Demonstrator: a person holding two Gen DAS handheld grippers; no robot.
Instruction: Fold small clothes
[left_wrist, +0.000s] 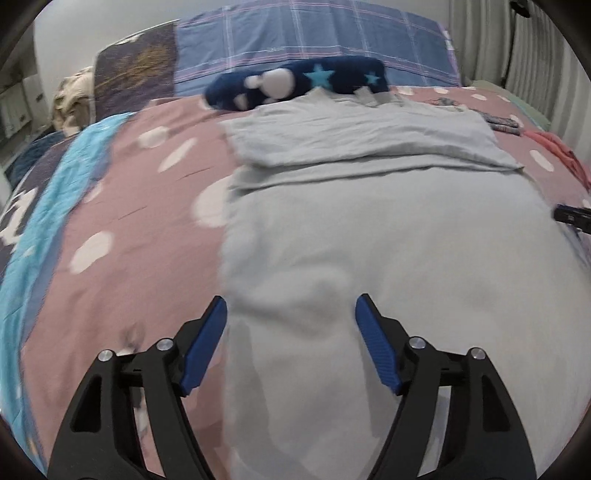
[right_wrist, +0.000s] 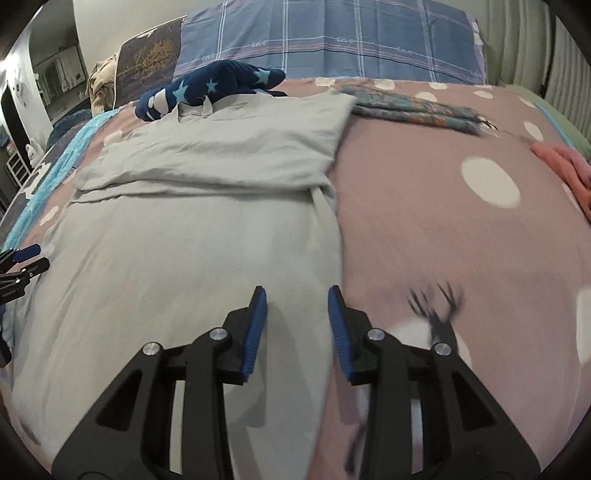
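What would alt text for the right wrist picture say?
An open hand-held gripper hangs over the right edge of a pale grey garment, partly folded on a pink dotted bedspread. A navy star-patterned cloth lies beyond it.

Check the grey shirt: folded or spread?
Partly folded: the grey shirt's far end is doubled back, with a layered edge across it; the near part lies flat.

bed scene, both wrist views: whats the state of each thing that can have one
grey garment: spread flat on the bedspread, far part folded over
left hand-held gripper: open, over the garment's left edge, nothing gripped
right hand-held gripper: open, over the garment's right edge, nothing gripped
star-print navy cloth: bunched up beyond the garment
patterned teal cloth: folded, lying flat
pink cloth: crumpled at the right
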